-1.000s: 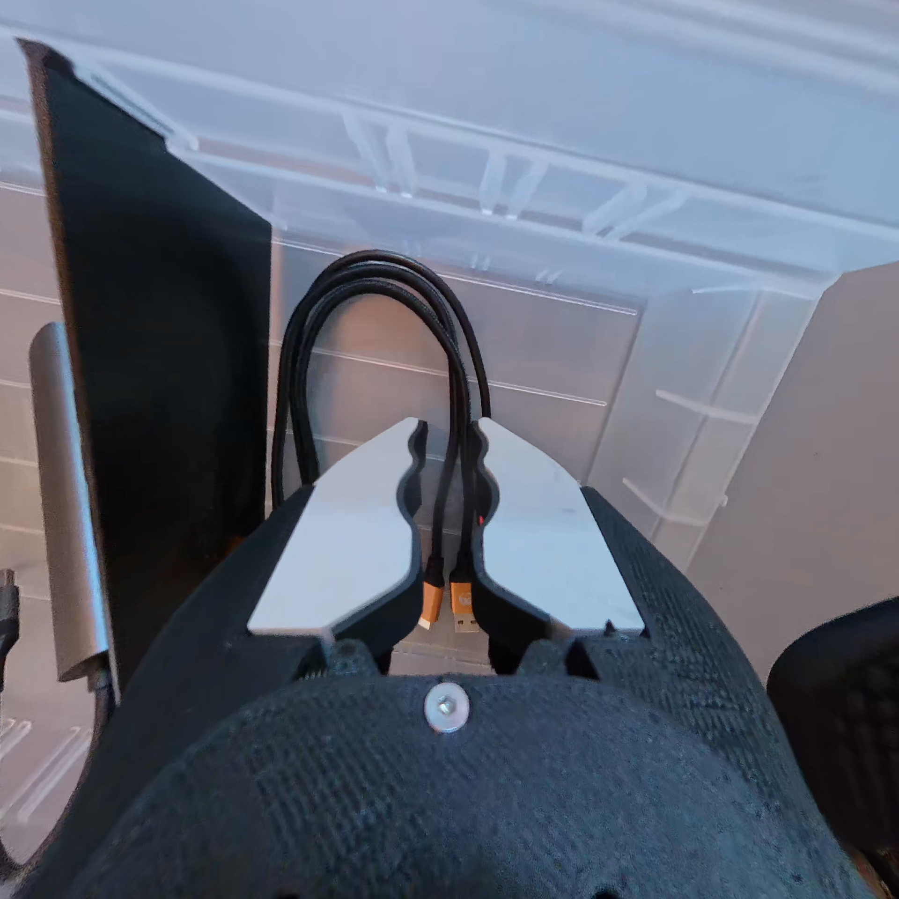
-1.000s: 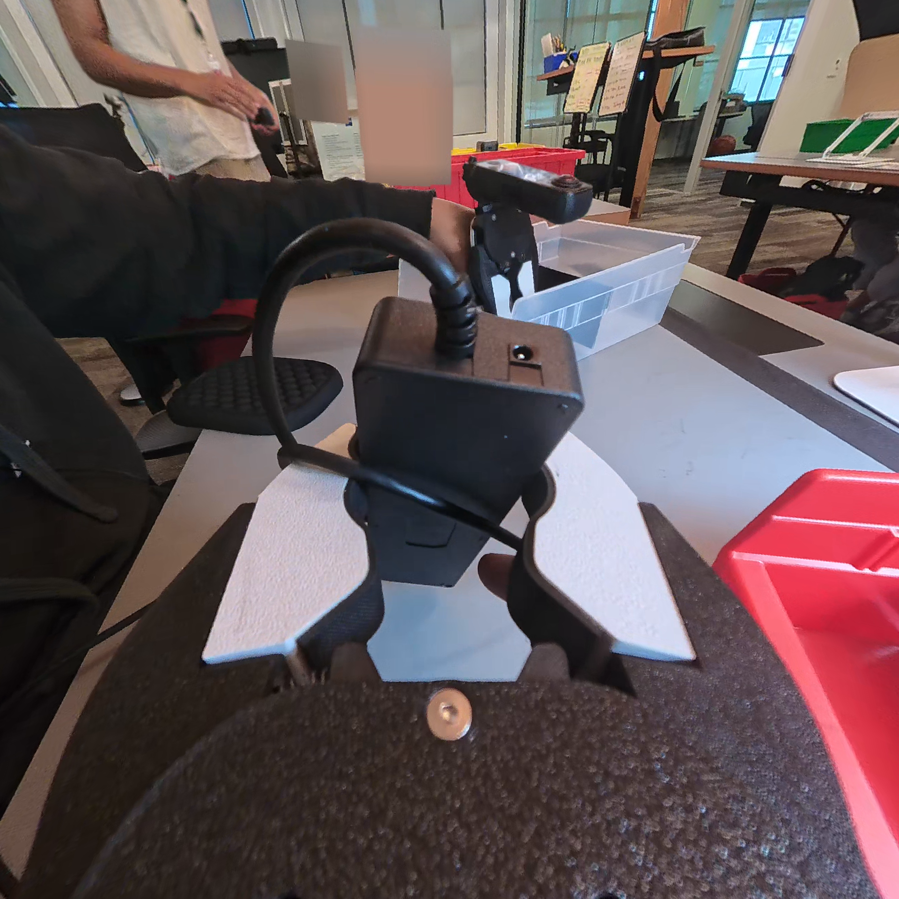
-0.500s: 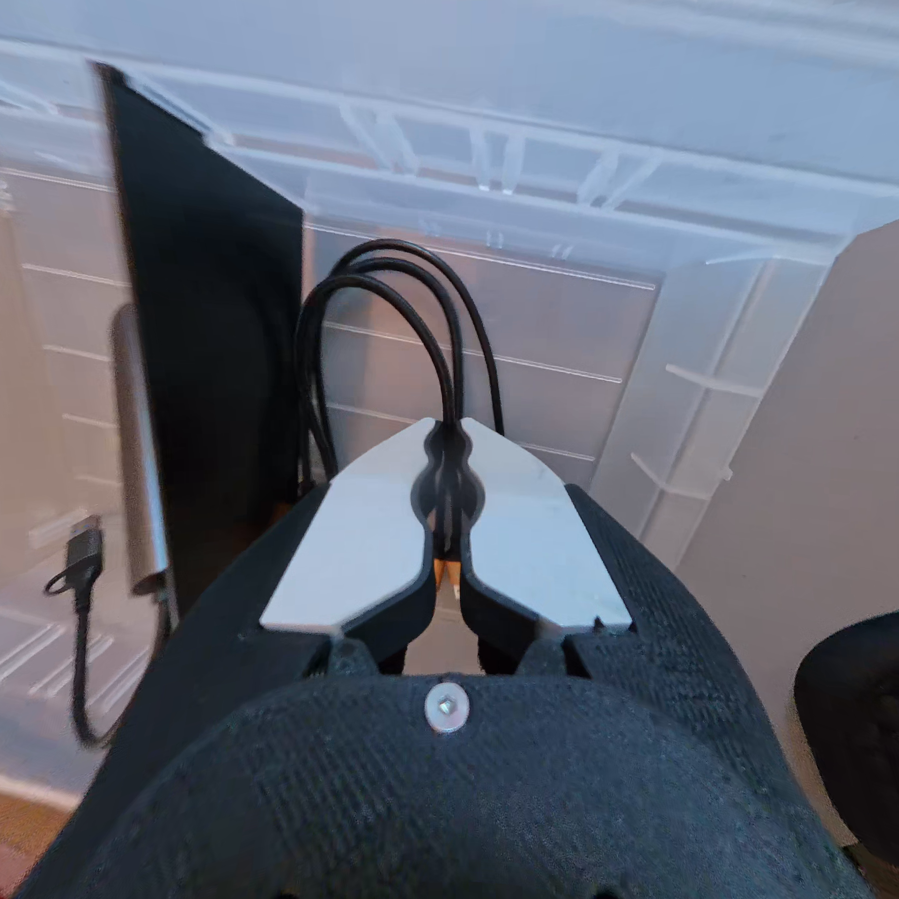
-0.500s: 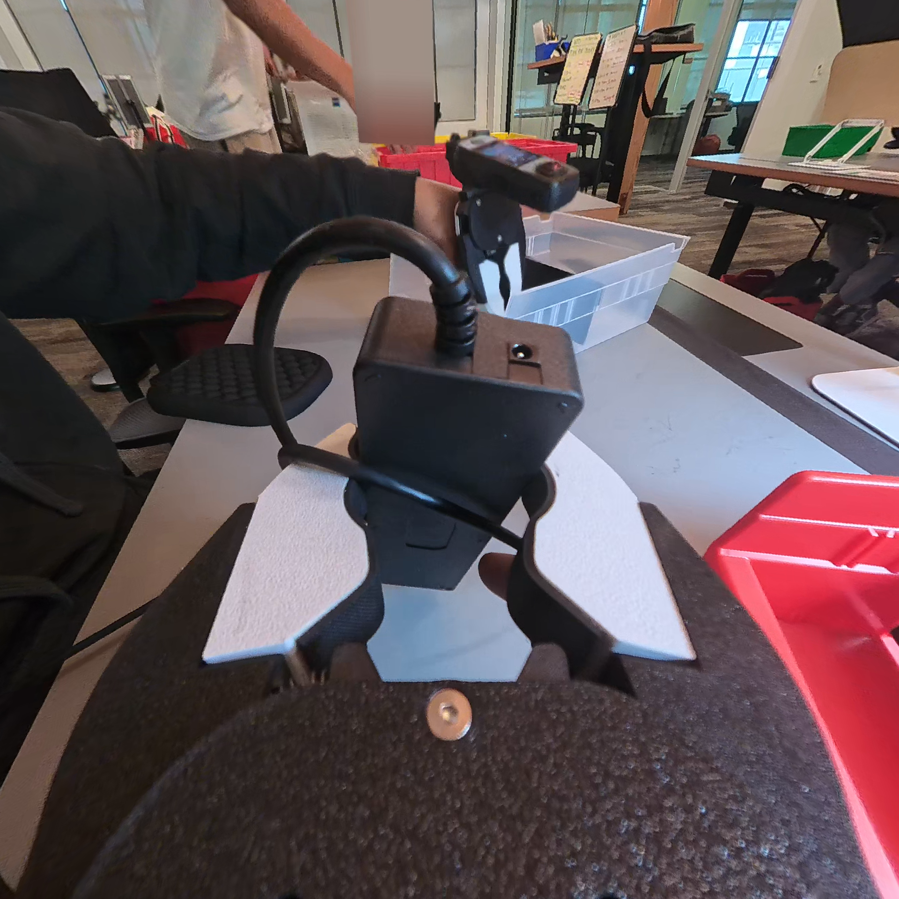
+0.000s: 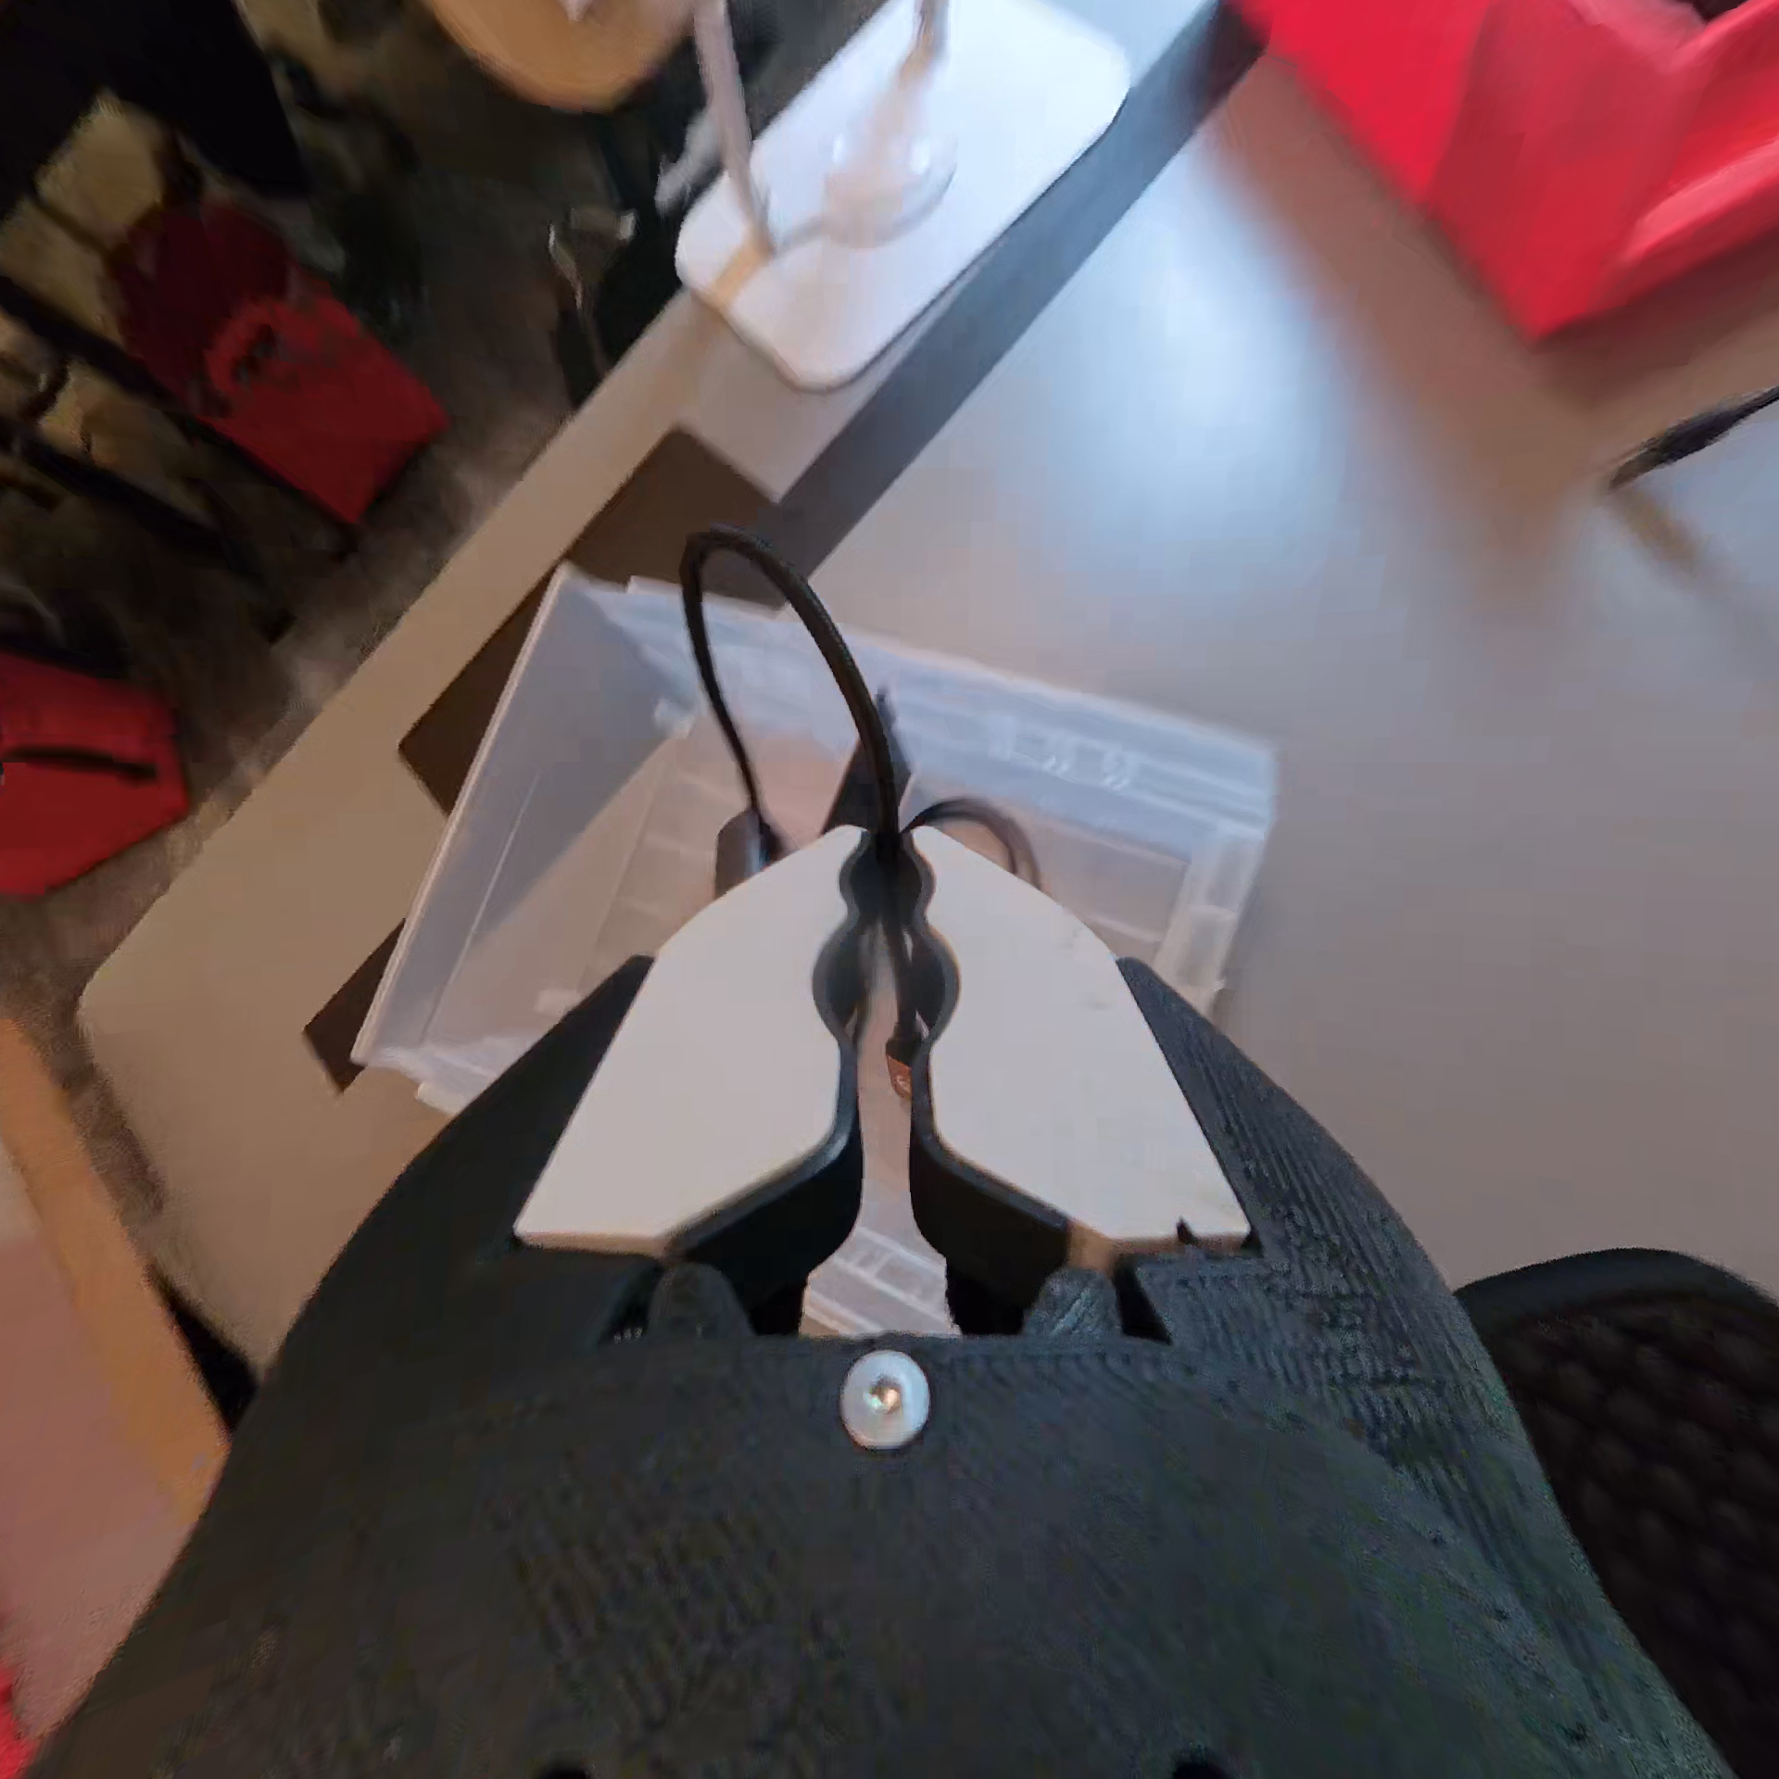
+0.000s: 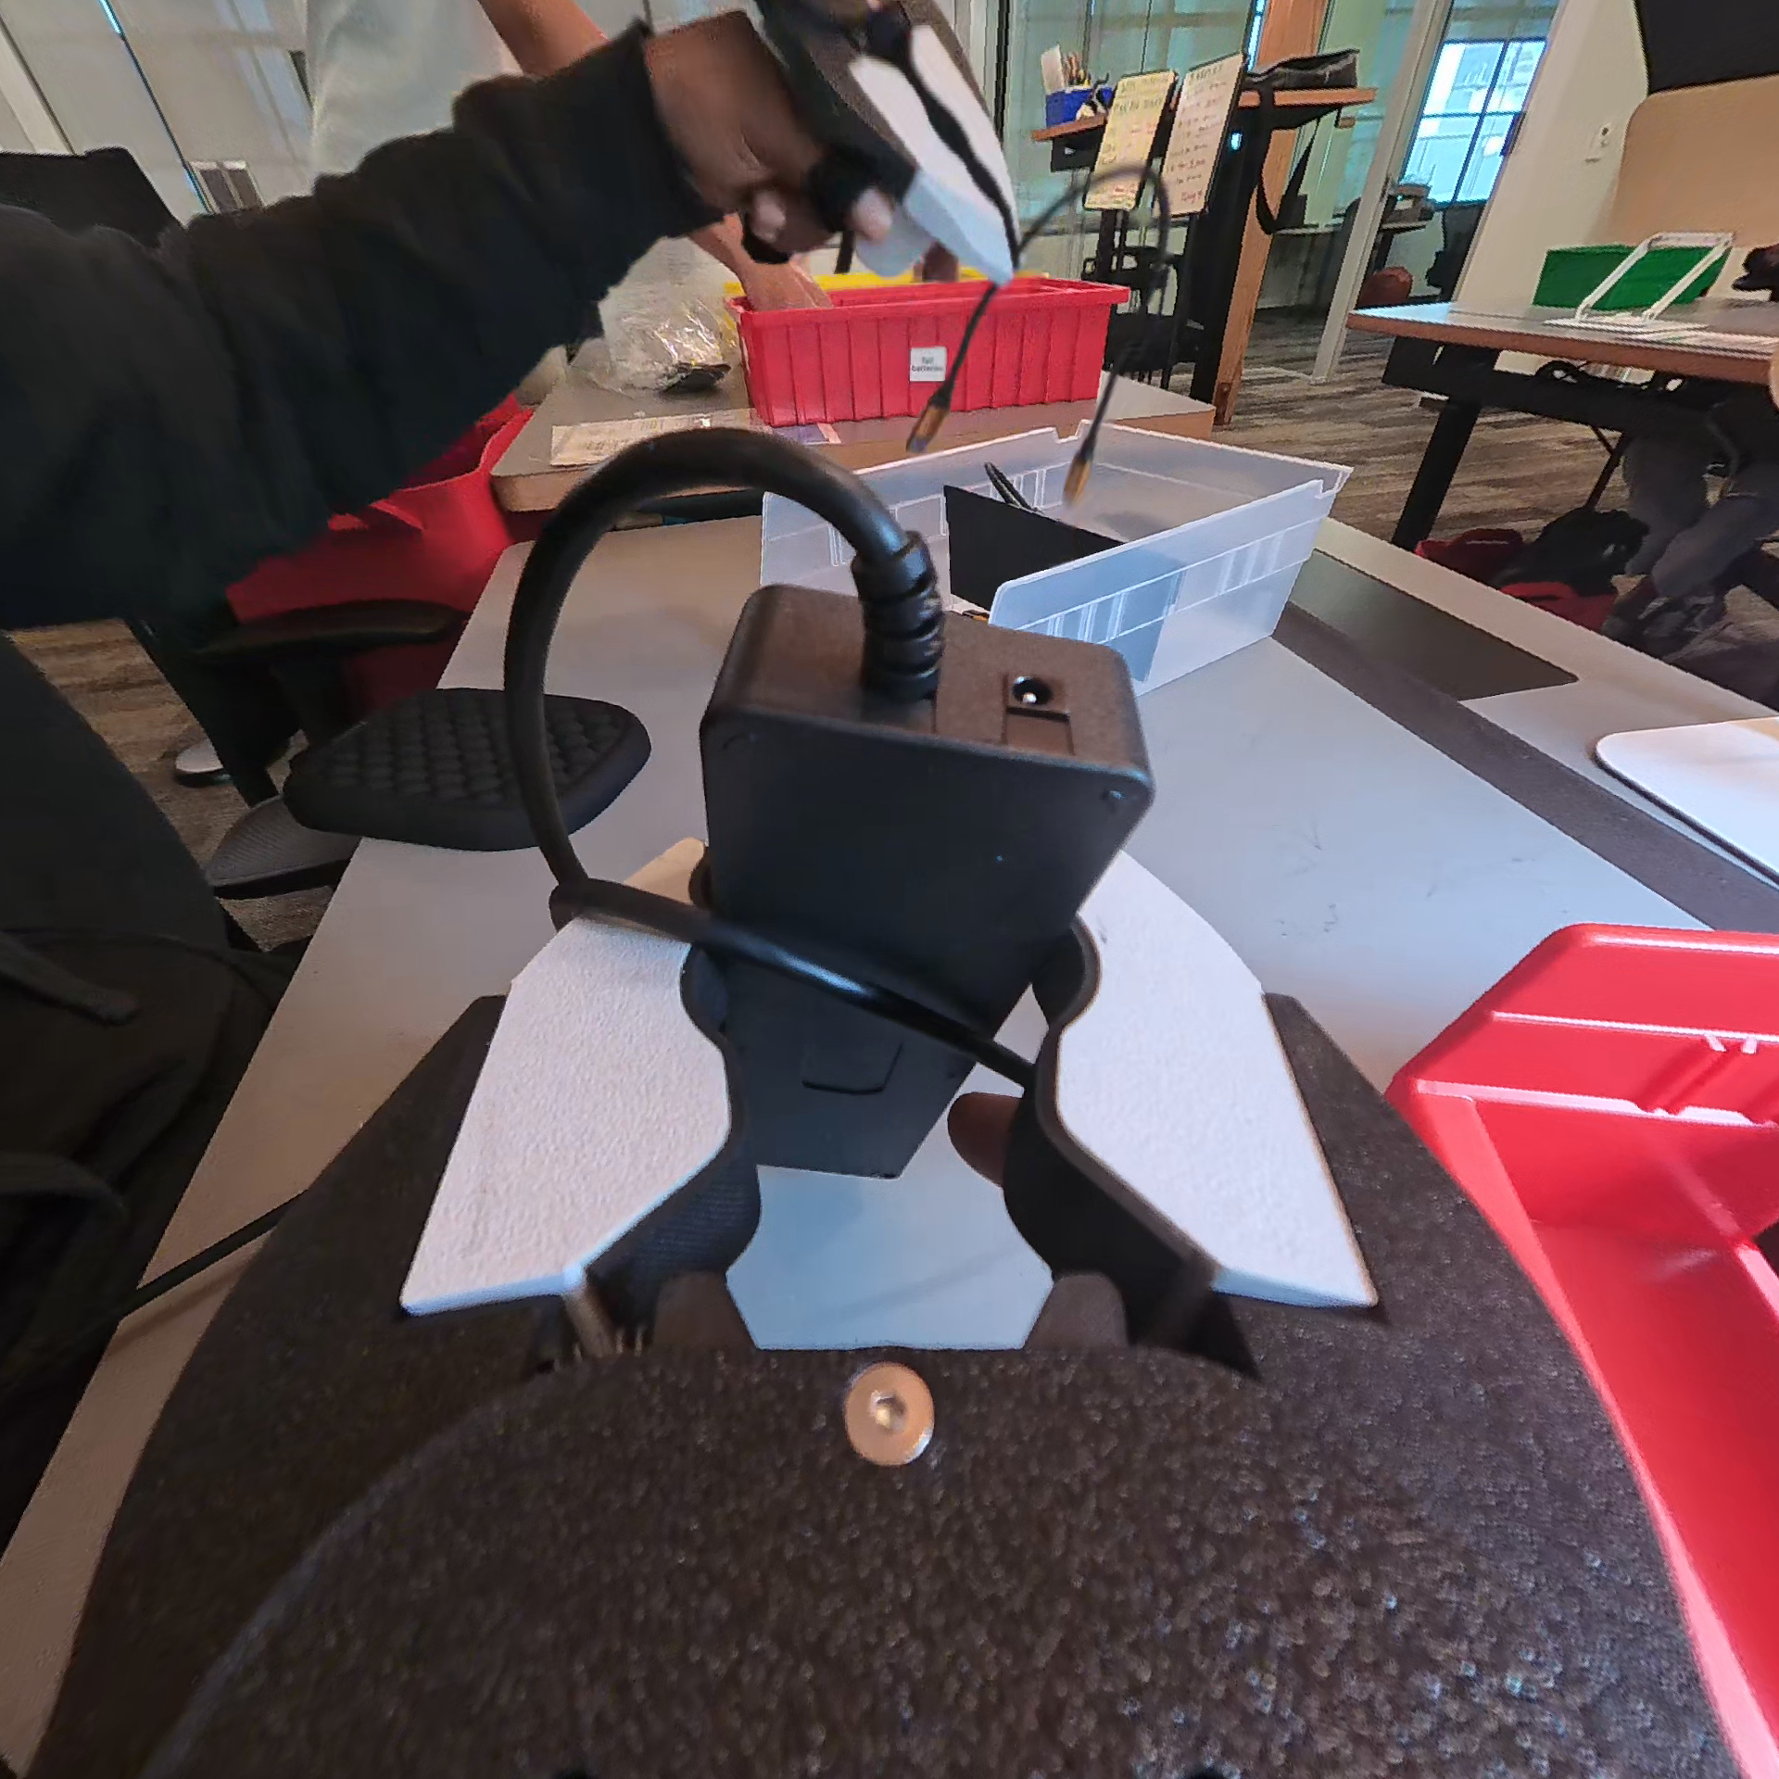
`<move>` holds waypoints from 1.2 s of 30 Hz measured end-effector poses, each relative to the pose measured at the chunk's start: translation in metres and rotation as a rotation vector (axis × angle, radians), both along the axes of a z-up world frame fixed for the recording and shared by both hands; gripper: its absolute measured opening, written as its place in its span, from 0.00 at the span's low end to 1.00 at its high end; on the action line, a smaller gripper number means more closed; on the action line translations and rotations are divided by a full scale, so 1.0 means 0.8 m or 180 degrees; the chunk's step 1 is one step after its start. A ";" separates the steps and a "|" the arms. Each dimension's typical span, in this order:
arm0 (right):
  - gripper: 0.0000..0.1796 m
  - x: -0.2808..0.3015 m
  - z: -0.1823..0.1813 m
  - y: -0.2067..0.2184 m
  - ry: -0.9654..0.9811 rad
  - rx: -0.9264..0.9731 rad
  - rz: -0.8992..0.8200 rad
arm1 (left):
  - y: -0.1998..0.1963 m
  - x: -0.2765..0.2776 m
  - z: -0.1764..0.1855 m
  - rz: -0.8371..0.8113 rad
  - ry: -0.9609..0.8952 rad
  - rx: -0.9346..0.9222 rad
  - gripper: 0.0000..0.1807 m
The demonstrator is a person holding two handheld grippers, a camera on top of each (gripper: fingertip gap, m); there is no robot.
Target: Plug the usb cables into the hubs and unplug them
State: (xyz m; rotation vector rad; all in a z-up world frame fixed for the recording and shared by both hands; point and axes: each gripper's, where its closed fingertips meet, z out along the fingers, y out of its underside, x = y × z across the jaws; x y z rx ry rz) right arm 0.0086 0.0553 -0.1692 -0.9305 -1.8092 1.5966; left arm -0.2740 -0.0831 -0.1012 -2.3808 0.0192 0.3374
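My left gripper (image 5: 884,847) is shut on a black USB cable (image 5: 837,664) with orange-tipped plugs and holds it high above the clear plastic bin (image 5: 520,789). The cable loops forward past the fingertips. In the right wrist view the left gripper (image 6: 1001,260) shows raised at upper middle, with the cable (image 6: 972,327) and its plug ends (image 6: 926,431) dangling over the clear bin (image 6: 1184,587). My right gripper (image 6: 890,924) is shut on a black USB hub (image 6: 915,818), held upright above the grey table (image 6: 1348,866), its own thick cord (image 6: 616,539) arching left.
A red bin (image 6: 1617,1155) sits at the table's near right, also in the left wrist view (image 5: 1540,144). A white stand base (image 5: 895,183) lies beyond a dark strip. A black divider (image 6: 1011,549) stands in the clear bin. Chair armrest (image 6: 462,760) at left. Another red bin (image 6: 924,347) behind. One gripper's finger ends stand about 35 cm off the other's.
My left gripper shut on the USB cable inside the clear bin and lifted it well up out of the bin. The right gripper kept holding the hub in place.
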 end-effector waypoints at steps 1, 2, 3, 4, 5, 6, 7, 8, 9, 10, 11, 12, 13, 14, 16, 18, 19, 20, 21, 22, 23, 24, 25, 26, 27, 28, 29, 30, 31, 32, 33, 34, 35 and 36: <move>0.36 0.000 -0.001 0.001 -0.0005 -0.0004 -0.0003 | 0.003 0.017 0.013 -0.0113 -0.0064 0.0189 0.02; 0.36 -0.001 -0.001 0.002 -0.0010 -0.0011 -0.0009 | 0.007 0.038 0.025 -0.0250 -0.0159 0.0375 0.02; 0.36 -0.002 -0.002 0.003 -0.0016 -0.0018 -0.0015 | 0.011 0.060 0.033 -0.0389 -0.0267 0.0550 0.02; 0.36 -0.002 -0.002 0.004 -0.0020 -0.0026 -0.0019 | 0.014 0.082 0.038 -0.0527 -0.0389 0.0690 0.02; 0.35 -0.002 -0.003 0.004 -0.0025 -0.0032 -0.0024 | 0.018 0.106 0.039 -0.0671 -0.0538 0.0818 0.02; 0.35 -0.002 -0.003 0.005 -0.0026 -0.0033 -0.0030 | 0.021 0.129 0.040 -0.0807 -0.0695 0.0949 0.02; 0.35 -0.002 -0.003 0.006 -0.0025 -0.0030 -0.0036 | 0.025 0.151 0.037 -0.0914 -0.0861 0.1061 0.02; 0.35 -0.002 -0.003 0.007 -0.0023 -0.0029 -0.0043 | 0.028 0.171 0.032 -0.1013 -0.1045 0.1153 0.02; 0.36 -0.002 -0.003 0.008 -0.0021 -0.0030 -0.0050 | 0.031 0.190 0.024 -0.1110 -0.1237 0.1232 0.02; 0.36 -0.001 -0.003 0.009 -0.0018 -0.0031 -0.0057 | 0.034 0.209 0.015 -0.1204 -0.1439 0.1310 0.02; 0.36 -0.001 -0.002 0.009 -0.0015 -0.0030 -0.0066 | 0.036 0.225 0.004 -0.1282 -0.1659 0.1397 0.02; 0.36 0.000 -0.002 0.010 -0.0011 -0.0028 -0.0075 | 0.038 0.238 -0.010 -0.1310 -0.1875 0.1449 0.02; 0.36 0.000 -0.001 0.011 -0.0005 -0.0025 -0.0084 | 0.040 0.247 -0.028 -0.1278 -0.2052 0.1458 0.02; 0.36 0.001 0.000 0.012 0.0001 -0.0025 -0.0092 | 0.042 0.251 -0.050 -0.1210 -0.2159 0.1432 0.02; 0.35 0.002 0.001 0.014 0.0011 -0.0037 -0.0107 | 0.040 0.254 -0.104 -0.1015 -0.2289 0.1234 0.02; 0.36 0.002 0.003 0.016 0.0020 -0.0053 -0.0116 | 0.032 0.246 -0.154 -0.0728 -0.2327 0.0967 0.02; 0.35 0.002 0.003 0.017 0.0021 -0.0060 -0.0119 | 0.026 0.240 -0.167 -0.0625 -0.2307 0.0924 0.03; 0.36 0.002 0.003 0.018 0.0020 -0.0065 -0.0119 | 0.019 0.234 -0.176 -0.0553 -0.2283 0.0889 0.04; 0.36 0.001 0.003 0.018 0.0015 -0.0068 -0.0117 | 0.013 0.229 -0.184 -0.0485 -0.2257 0.0835 0.04; 0.36 0.001 0.002 0.018 0.0008 -0.0066 -0.0113 | 0.006 0.225 -0.192 -0.0422 -0.2207 0.0739 0.05; 0.36 0.000 0.001 0.018 0.0002 -0.0059 -0.0114 | -0.002 0.221 -0.200 -0.0377 -0.2101 0.0609 0.05; 0.35 0.000 0.000 0.018 -0.0003 -0.0050 -0.0118 | -0.010 0.217 -0.208 -0.0373 -0.1937 0.0447 0.07; 0.36 0.000 0.000 0.018 -0.0007 -0.0043 -0.0121 | -0.018 0.214 -0.214 -0.0403 -0.1730 0.0285 0.08; 0.36 0.000 0.000 0.017 -0.0008 -0.0042 -0.0122 | -0.026 0.213 -0.216 -0.0464 -0.1505 0.0156 0.08; 0.36 0.000 0.000 0.017 -0.0008 -0.0045 -0.0122 | -0.032 0.212 -0.217 -0.0542 -0.1275 0.0032 0.09; 0.36 0.000 0.000 0.017 -0.0010 -0.0049 -0.0120 | -0.037 0.211 -0.217 -0.0627 -0.1037 -0.0085 0.10; 0.36 0.000 0.000 0.017 -0.0010 -0.0055 -0.0118 | -0.042 0.210 -0.217 -0.0733 -0.0810 -0.0209 0.10; 0.35 -0.001 0.000 0.017 -0.0013 -0.0062 -0.0115 | -0.046 0.213 -0.216 -0.0885 -0.0606 -0.0319 0.11; 0.35 -0.001 0.000 0.017 -0.0017 -0.0067 -0.0113 | -0.048 0.215 -0.214 -0.1015 -0.0435 -0.0410 0.11; 0.35 -0.001 -0.001 0.017 -0.0020 -0.0064 -0.0114 | -0.050 0.215 -0.213 -0.1075 -0.0325 -0.0494 0.11; 0.35 0.000 -0.001 0.017 -0.0022 -0.0055 -0.0115 | -0.052 0.216 -0.213 -0.1125 -0.0301 -0.0575 0.12; 0.36 0.000 -0.001 0.017 -0.0022 -0.0044 -0.0117 | -0.054 0.219 -0.212 -0.1195 -0.0323 -0.0663 0.12; 0.36 0.001 -0.001 0.017 -0.0019 -0.0031 -0.0119 | -0.056 0.220 -0.211 -0.1251 -0.0319 -0.0731 0.13; 0.35 0.001 0.000 0.017 -0.0012 -0.0022 -0.0119 | -0.056 0.220 -0.209 -0.1293 -0.0298 -0.0763 0.14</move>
